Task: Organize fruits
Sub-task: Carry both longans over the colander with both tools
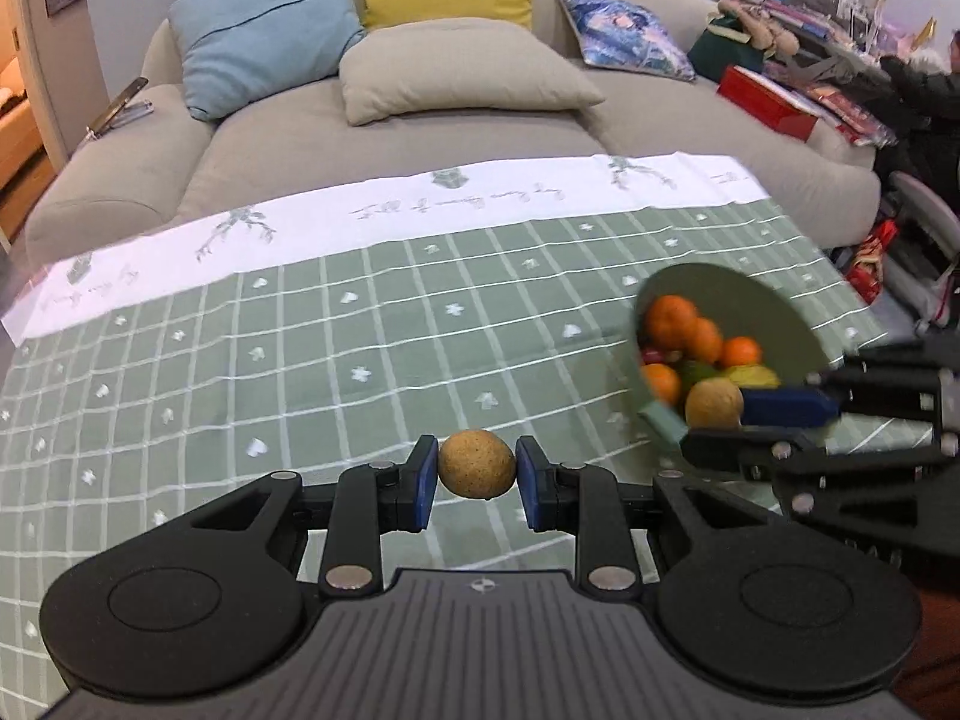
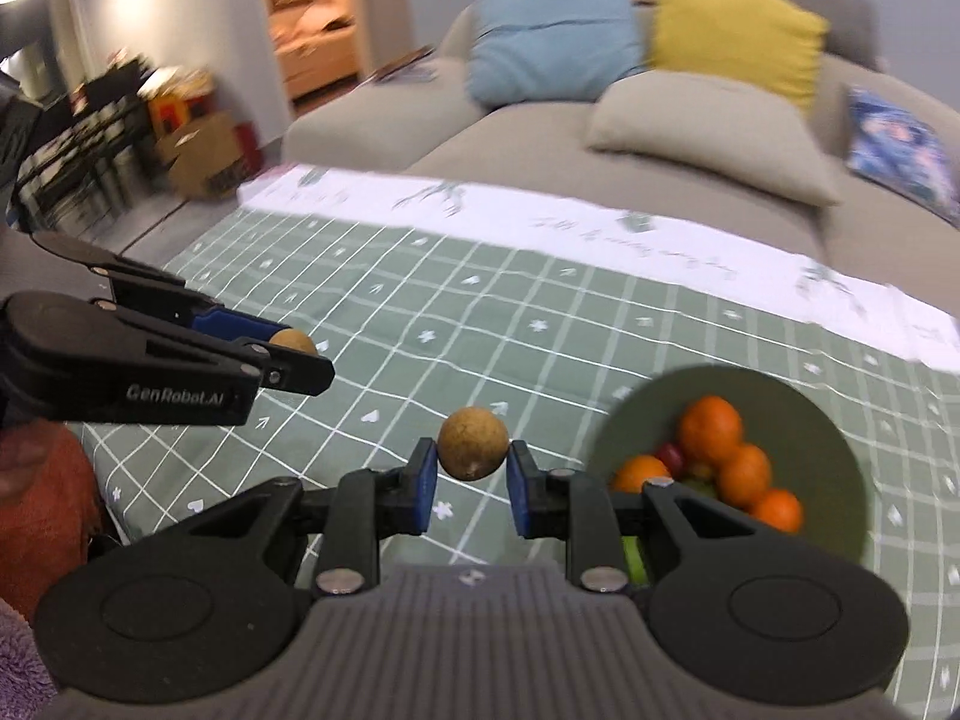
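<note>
Bowl (image 2: 654,414) partly hidden behind right gripper (image 2: 471,483); both grippers clamp brown fruit.

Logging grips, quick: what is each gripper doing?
Left gripper: closed on a small brown fruit.
Right gripper: closed on another brown fruit.

Both views sit just behind their own gripper's fingers, looking steeply down and forward over the green checked tablecloth (image 1: 360,324) toward the beige fabric sofa (image 1: 420,138) across the frame's top. The left wrist view has the green round fruit bowl (image 1: 774,306) at its right edge; the right wrist view has that bowl (image 2: 654,414) lower right. Each catches the other gripper at its side.
</note>
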Demonstrator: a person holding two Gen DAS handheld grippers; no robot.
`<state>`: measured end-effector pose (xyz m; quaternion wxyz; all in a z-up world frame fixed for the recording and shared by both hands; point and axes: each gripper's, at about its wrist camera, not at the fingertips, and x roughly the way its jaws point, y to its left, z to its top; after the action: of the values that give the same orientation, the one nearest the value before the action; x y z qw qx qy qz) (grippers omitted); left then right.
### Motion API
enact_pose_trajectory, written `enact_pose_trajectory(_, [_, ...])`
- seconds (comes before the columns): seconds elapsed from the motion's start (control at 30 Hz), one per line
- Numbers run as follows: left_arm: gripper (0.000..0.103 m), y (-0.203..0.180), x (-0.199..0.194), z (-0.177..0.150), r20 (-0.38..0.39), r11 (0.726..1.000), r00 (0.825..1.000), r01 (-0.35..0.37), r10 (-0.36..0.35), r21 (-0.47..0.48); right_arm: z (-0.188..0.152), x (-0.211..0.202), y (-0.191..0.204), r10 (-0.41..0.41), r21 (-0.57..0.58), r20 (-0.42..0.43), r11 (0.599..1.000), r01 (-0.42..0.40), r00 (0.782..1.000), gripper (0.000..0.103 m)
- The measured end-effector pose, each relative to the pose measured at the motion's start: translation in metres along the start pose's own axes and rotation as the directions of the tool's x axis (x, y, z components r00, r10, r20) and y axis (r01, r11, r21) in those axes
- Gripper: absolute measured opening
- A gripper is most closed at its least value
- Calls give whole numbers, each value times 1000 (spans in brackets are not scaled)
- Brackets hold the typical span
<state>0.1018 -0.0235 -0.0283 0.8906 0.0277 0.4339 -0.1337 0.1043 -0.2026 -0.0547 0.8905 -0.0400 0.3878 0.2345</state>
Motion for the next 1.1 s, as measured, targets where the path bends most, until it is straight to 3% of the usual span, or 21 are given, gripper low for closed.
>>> enact_pose_trajectory(0.27, [30, -49, -2, 1, -9, 986, 986, 164, -165, -36, -48, -49, -18, -101, 129, -1, 987, 100, 995, 20])
enact_pose_trajectory(0.53, [30, -93, 23, 15, -80, 954, 951, 298, -298, -23, -73, -68, -54, -156, 207, -4, 966, 154, 988, 20])
enact_pose_trajectory(0.7, [30, -114, 53, 38, -193, 948, 929, 317, -317, -29, -70, -62, -87, -158, 233, -20, 960, 158, 987, 20])
enact_pose_trajectory(0.83, [30, -130, 75, 58, -286, 940, 898, 340, -334, -29, -61, -52, -111, -141, 214, -39, 966, 146, 989, 20])
enact_pose_trajectory(1.1, [30, -147, 124, 65, -422, 963, 868, 265, -262, -53, -52, -23, -143, -98, 140, -114, 984, 114, 989, 20])
